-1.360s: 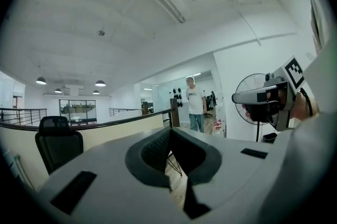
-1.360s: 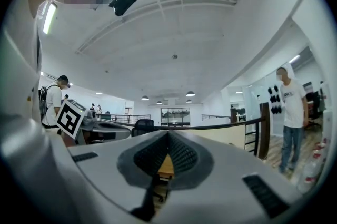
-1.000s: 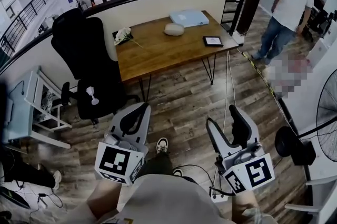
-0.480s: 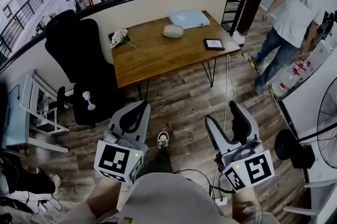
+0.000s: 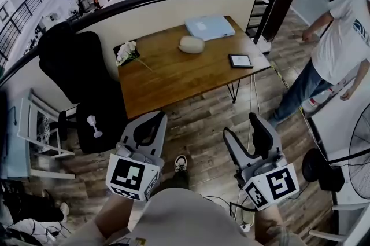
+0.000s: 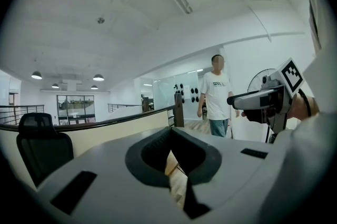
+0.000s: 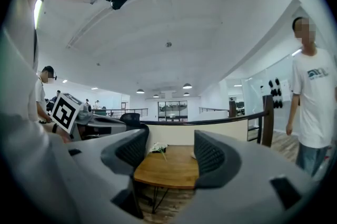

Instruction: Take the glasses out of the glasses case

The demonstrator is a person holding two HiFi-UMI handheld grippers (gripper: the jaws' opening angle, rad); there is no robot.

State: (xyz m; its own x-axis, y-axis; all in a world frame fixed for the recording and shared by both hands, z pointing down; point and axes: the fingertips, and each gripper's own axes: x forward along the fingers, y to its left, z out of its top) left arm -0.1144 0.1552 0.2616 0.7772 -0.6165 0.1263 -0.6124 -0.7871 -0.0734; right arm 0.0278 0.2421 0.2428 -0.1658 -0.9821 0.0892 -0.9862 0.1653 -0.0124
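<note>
The glasses case [image 5: 191, 44], a pale oval pod, lies on the far half of the wooden table [image 5: 173, 80], well ahead of both grippers. My left gripper [image 5: 151, 118] hovers over the floor in front of the table with its jaws together and nothing in them; the left gripper view shows only a thin slit between its pads [image 6: 158, 152]. My right gripper [image 5: 243, 127] is held level beside it, its jaws wide apart after just opening a little further, with nothing between them. In the right gripper view the table [image 7: 168, 170] shows through the gap of the right gripper [image 7: 169, 152].
On the table are a light blue flat box [image 5: 210, 26], a small tablet [image 5: 240, 61] and white flowers [image 5: 126, 52]. A black office chair [image 5: 75, 65] stands left of the table. A person in a white T-shirt [image 5: 344, 42] stands at right, near a fan [image 5: 359, 140]. Cables [image 5: 231, 204] lie by my feet.
Both grippers have travelled forward toward the table, which now sits nearer in the head view. The bystander has shifted to the right edge of the view.
</note>
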